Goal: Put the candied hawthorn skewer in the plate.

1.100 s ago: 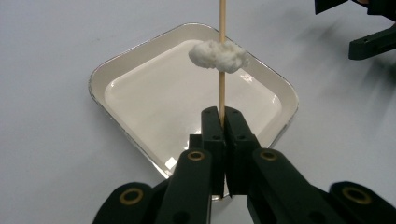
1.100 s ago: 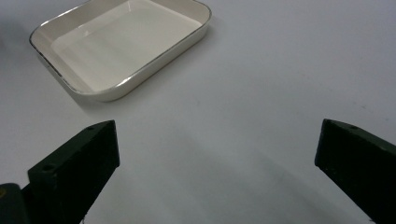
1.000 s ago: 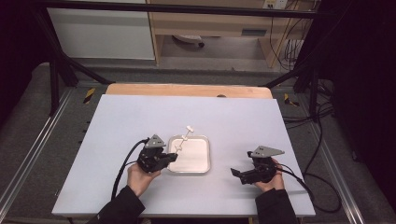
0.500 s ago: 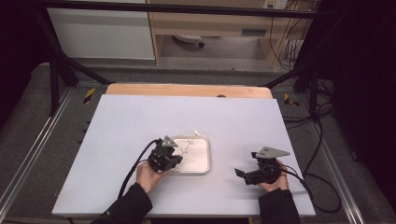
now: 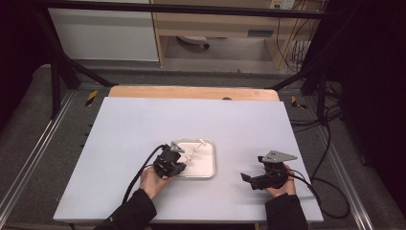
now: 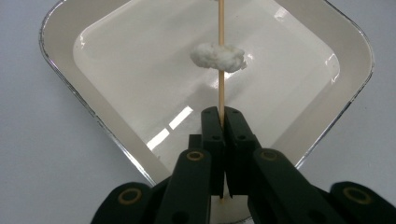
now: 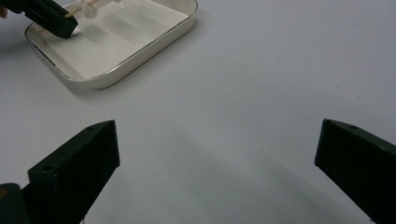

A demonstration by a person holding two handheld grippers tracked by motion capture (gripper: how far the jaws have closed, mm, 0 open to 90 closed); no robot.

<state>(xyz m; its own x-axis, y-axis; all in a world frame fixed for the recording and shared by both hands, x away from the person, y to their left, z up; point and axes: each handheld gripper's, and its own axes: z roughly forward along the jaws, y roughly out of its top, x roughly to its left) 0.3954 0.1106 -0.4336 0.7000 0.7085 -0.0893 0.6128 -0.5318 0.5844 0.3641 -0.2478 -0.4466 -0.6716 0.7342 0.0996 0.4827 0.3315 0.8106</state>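
Left gripper (image 5: 171, 162) sits at the near-left corner of the white tray (image 5: 207, 168), a bit left of centre toward the table's (image 5: 143, 120) near edge. Jaws clamped tight on the near end of a thin wooden skewer (image 6: 220, 79). The skewer slants up over the tray toward its far-right corner, apparently clear of the tray floor. White fluffy lumps threaded on it; one lump (image 6: 218, 57) is near mid-stick in the left gripper view, others farther along are too small to make out. Handling guess: stick is light, stiff but snappable, so the bare near end is the right hold. The lumps look soft and crushable and may slide along the stick if it tips; don't pinch them.

Tray looks rigid and glossy, likely slippery at the rim.

Right gripper (image 5: 258, 180) rests low near the table's near-right corner, well apart from the tray, jaws spread wide, holding nothing, pointed toward the tray.
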